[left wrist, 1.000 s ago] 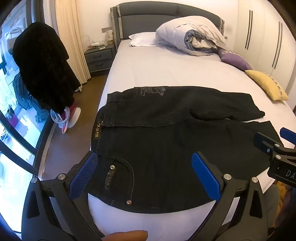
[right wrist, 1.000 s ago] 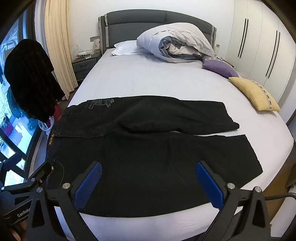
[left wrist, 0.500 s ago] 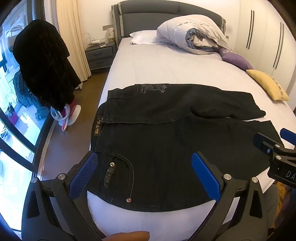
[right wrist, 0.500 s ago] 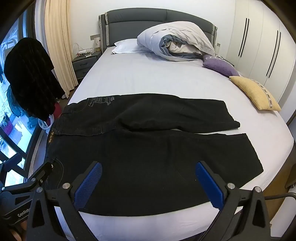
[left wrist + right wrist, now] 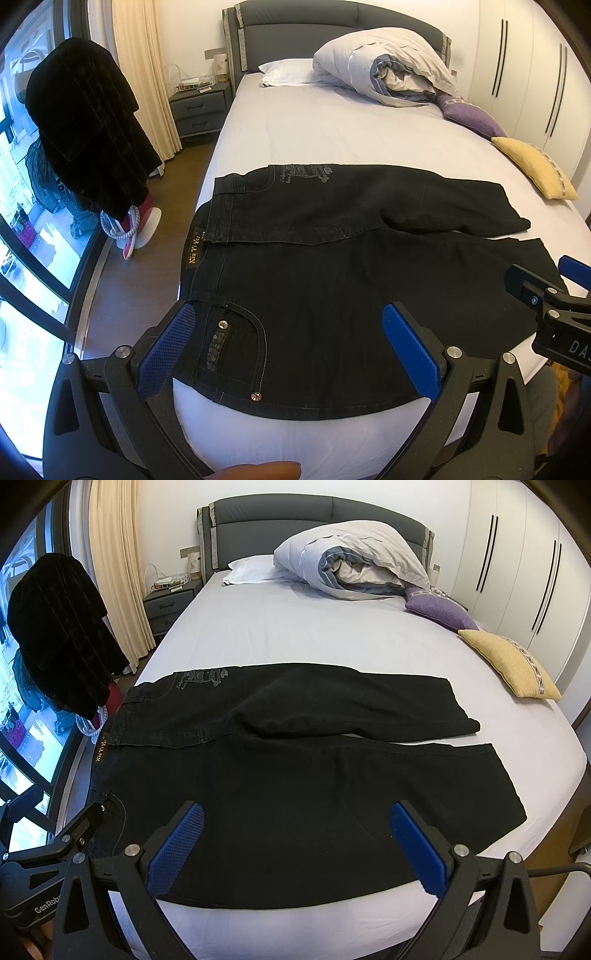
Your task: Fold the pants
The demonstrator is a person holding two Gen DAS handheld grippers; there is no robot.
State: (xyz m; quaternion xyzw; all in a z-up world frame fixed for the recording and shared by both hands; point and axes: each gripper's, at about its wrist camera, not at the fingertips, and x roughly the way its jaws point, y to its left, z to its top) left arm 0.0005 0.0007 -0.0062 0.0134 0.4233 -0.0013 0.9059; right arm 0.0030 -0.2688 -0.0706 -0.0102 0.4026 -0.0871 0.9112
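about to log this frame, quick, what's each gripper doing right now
left gripper: open, holding nothing, above the black pants.
right gripper: open, holding nothing, above the pants too.

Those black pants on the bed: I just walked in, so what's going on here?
A person holds a gripper in each hand over the near edge of the bed, set to fold the pants. The pants lie spread flat, waist to the left, the far leg partly overlapping the near one. The left gripper hangs open above the waist pocket, the right gripper open above the near leg. Neither touches the cloth.
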